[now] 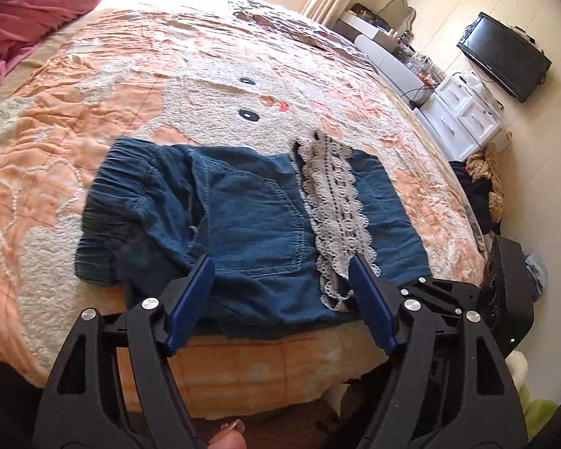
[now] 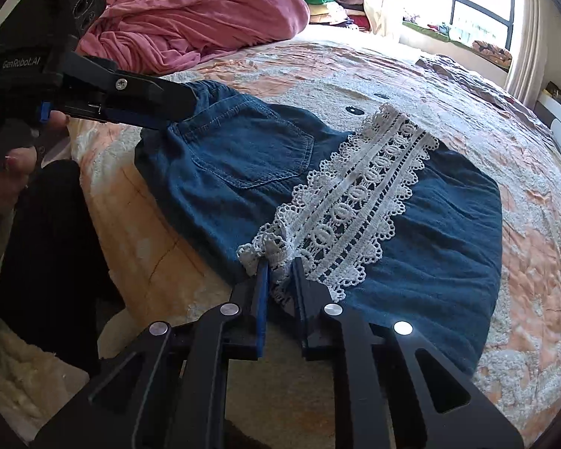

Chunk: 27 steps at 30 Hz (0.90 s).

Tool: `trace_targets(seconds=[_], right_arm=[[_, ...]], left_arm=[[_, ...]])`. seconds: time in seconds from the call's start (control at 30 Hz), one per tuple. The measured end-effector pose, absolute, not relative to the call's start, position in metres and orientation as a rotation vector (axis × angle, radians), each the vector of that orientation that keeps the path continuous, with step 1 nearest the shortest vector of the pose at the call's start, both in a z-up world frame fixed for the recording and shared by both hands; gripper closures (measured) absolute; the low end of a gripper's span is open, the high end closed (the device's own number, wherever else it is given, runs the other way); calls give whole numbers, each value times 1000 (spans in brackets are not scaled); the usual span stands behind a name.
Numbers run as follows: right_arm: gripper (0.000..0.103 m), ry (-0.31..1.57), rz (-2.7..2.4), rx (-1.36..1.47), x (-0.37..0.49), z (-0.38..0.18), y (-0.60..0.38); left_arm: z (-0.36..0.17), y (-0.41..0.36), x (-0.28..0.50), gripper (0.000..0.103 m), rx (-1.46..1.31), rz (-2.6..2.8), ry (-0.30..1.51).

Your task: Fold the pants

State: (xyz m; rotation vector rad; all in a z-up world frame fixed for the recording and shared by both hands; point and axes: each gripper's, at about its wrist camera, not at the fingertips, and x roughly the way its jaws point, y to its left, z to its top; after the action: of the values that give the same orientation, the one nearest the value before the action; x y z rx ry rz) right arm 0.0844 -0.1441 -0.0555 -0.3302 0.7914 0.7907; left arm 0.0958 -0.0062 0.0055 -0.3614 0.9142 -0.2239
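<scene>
Dark blue denim pants (image 1: 250,220) (image 2: 235,164) lie folded on the bed, back pocket up. A white lace hem (image 1: 336,202) (image 2: 362,202) crosses them. My left gripper (image 1: 280,273) is open just above the pants' near edge, with nothing between its blue pads. From the right wrist view the left gripper (image 2: 183,106) reaches in from the left over the waistband. My right gripper (image 2: 280,267) is shut on the near end of the lace hem, which bunches between its pads. Its black housing (image 1: 508,292) shows at the right of the left wrist view.
The bed's orange and white bunny quilt (image 1: 213,86) (image 2: 523,224) spreads all around. A pink blanket (image 2: 205,18) is heaped at the head. A TV (image 1: 505,56), white drawers (image 1: 463,112) and a clothes pile (image 1: 482,183) stand beyond the bed. A person's dark-clad leg (image 2: 45,262) is at the near edge.
</scene>
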Motion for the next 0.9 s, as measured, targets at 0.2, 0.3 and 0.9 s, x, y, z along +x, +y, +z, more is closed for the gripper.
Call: trace_targets(seconds=[0.2, 0.3, 0.9], right_arm=[[77, 770, 825, -209, 85, -30, -162], [73, 733, 846, -140, 87, -16, -170], [44, 768, 850, -179, 130, 12, -115]], left_arm=[[3, 10, 89, 32, -346, -183, 905], [8, 23, 82, 28, -339, -138, 875], [-21, 73, 66, 10, -476, -81, 913]])
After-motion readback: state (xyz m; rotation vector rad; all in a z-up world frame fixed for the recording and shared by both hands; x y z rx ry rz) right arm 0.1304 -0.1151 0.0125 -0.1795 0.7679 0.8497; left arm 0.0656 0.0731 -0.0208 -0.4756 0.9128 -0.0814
